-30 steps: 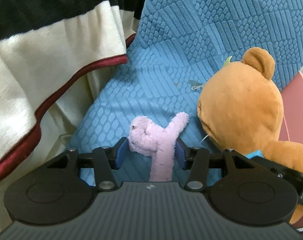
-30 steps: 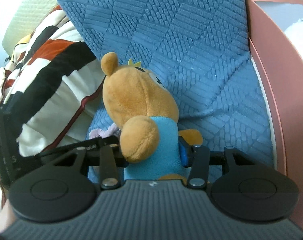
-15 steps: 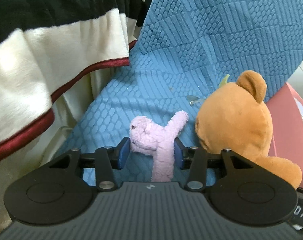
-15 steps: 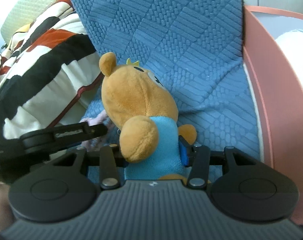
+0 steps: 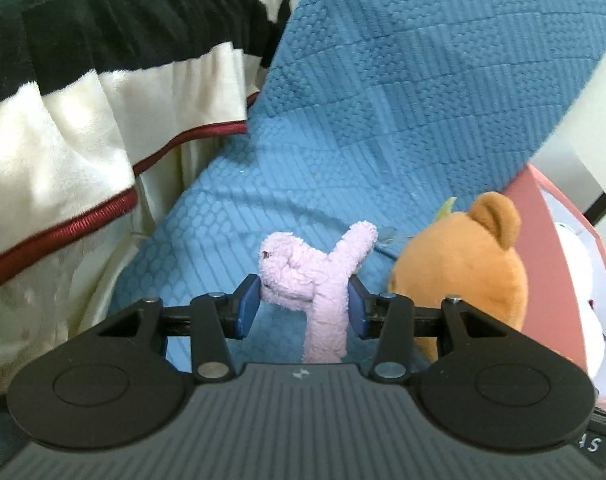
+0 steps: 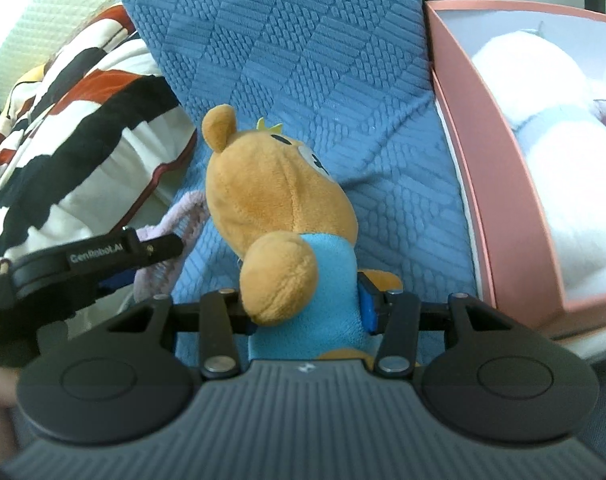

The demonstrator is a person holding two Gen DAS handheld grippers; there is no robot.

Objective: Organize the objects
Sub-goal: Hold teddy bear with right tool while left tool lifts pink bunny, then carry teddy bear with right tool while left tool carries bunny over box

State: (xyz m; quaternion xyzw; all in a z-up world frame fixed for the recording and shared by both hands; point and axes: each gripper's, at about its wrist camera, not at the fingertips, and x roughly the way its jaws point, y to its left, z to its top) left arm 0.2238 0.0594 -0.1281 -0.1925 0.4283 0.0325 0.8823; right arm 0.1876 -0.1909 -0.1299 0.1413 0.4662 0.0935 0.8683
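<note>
A blue cover (image 5: 403,92) with a quilted relief of ribbed and pebbled squares spreads over the seat and backrest and fills most of both views. On its left lies a soft fleece blanket (image 5: 103,92), cream with black and orange stripes and a dark red piped edge, bunched in loose folds. On the right, a pink box (image 6: 499,168) with stiff, straight walls stands against the cover; inside it lies a white plush (image 6: 559,160), rounded and fluffy. The bear (image 6: 271,200), short-piled orange plush with a round ear, a small green tuft on its head and a smooth blue shirt, is held above the seat just left of the box. The right gripper (image 6: 307,308) is clamped on the bear's blue torso, its blue pads pressed into the fabric on both sides, one paw bulging over the left pad. The small bunny (image 5: 307,276), nubbly pale lilac with a long thin limb sticking up, sits just left of the bear. The left gripper (image 5: 303,308) is clamped on the bunny, its blue pads touching it on either side, the body hanging down between them.
</note>
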